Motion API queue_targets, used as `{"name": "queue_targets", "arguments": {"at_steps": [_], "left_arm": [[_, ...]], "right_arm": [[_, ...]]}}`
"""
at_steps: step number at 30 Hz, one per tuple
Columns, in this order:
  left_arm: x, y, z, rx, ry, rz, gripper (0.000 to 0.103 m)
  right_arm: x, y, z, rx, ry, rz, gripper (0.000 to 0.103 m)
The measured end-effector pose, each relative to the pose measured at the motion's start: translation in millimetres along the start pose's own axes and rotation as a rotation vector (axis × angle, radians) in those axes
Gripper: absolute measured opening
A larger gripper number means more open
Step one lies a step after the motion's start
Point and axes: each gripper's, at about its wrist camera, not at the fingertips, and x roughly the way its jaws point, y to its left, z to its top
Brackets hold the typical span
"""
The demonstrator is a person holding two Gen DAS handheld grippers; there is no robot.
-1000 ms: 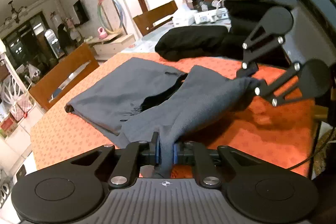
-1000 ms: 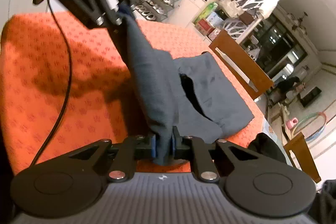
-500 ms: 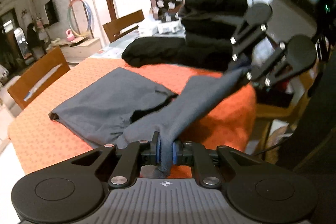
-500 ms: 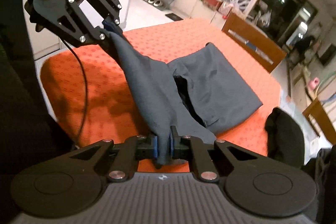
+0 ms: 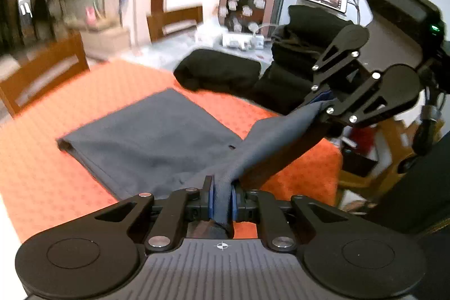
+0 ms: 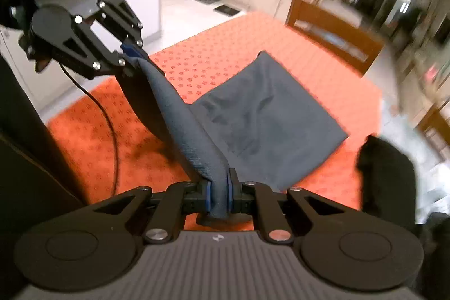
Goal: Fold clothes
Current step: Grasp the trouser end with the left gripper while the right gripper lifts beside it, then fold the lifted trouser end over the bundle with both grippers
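- The left gripper [image 5: 222, 200] has its jaws pinching a bunched end of the grey garment [image 5: 157, 142]; in the right wrist view it shows up at upper left [image 6: 132, 52], blue pads clamped on the cloth
- The garment lies mostly flat on the orange tablecloth [image 5: 50, 159], its broad part spread toward the far side, and one edge is lifted off the table into a taut band between the two grippers
- It looks soft and light, a fine-knit fabric that drapes and creases readily; it sags into a rolled strip where it is held, so I judge it has no stiffness of its own and follows whatever the two grips do
- Best hold, as I judge it, is at the corners or ends of one edge, as now, so the edge stays straight; a grip near the middle would let the ends droop
- The lifted band is the long axis in hand: it runs from the left gripper across to the right one, roughly along the near table edge, while the flat part points away from the person toward the wooden chair [image 6: 332, 30]
- The right gripper [image 6: 219, 197] likewise has its jaws pressed on the other end of the band, cloth squeezed between the blue pads; seen from the left view at [image 5: 326, 103]
- A black clothes pile [image 5: 219, 69] sits beyond the garment, apart from it
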Motion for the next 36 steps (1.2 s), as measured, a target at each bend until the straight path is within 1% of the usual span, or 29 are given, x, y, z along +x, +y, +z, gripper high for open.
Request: {"name": "queue_targets", "arguments": {"at_steps": [2, 4, 6, 8, 10, 13, 15, 18, 20, 22, 23, 25, 27, 28, 29, 32, 34, 36], "left_arm": [[4, 13, 10, -0.014, 0.054, -0.070, 0.014], [9, 22, 17, -0.020, 0.123, -0.153, 0.014], [16, 29, 22, -0.044, 0.168, -0.204, 0.014], [24, 40, 25, -0.097, 0.178, -0.218, 0.014], [32, 52, 31, -0.153, 0.175, -0.220, 0.014], [44, 77, 44, -0.242, 0.134, -0.202, 0.015], [55, 100, 49, -0.321, 0.105, -0.179, 0.017], [74, 130, 51, -0.412, 0.082, -0.127, 0.017], [92, 147, 48, -0.459, 0.084, -0.086, 0.017], [113, 157, 41, -0.489, 0.100, -0.047, 0.018], [123, 160, 38, -0.494, 0.113, -0.023, 0.018], [139, 164, 30, -0.487, 0.138, 0.026, 0.021], [147, 164, 23, -0.476, 0.127, 0.061, 0.023], [151, 164, 19, -0.471, 0.119, 0.078, 0.024], [154, 164, 15, -0.466, 0.111, 0.094, 0.025], [146, 164, 16, -0.446, 0.065, 0.123, 0.025], [130, 159, 24, -0.424, 0.016, 0.147, 0.025], [108, 153, 31, -0.430, -0.046, 0.151, 0.026]], "right_arm": [[6, -26, 7, 0.044, 0.033, 0.097, 0.013], [10, -42, 10, 0.049, 0.070, 0.192, 0.013], [17, -55, 11, 0.059, 0.097, 0.272, 0.013], [25, -65, 9, 0.065, 0.112, 0.329, 0.013], [33, -81, 8, 0.100, 0.104, 0.350, 0.013], [47, -112, 12, 0.173, 0.076, 0.368, 0.014], [59, -136, 14, 0.240, 0.048, 0.377, 0.015], [82, -168, 19, 0.332, 0.008, 0.351, 0.019], [102, -178, 23, 0.348, 0.000, 0.271, 0.027], [123, -174, 26, 0.306, 0.018, 0.190, 0.030], [134, -171, 26, 0.285, 0.028, 0.151, 0.030], [152, -165, 24, 0.271, 0.045, 0.109, 0.031], [163, -158, 19, 0.244, 0.050, 0.050, 0.036], [169, -154, 17, 0.231, 0.052, 0.021, 0.039], [169, -152, 15, 0.227, 0.045, -0.001, 0.041], [168, -144, 9, 0.217, 0.023, -0.066, 0.042], [167, -138, 6, 0.210, 0.008, -0.110, 0.042], [152, -135, 6, 0.217, -0.012, -0.155, 0.042]]}}
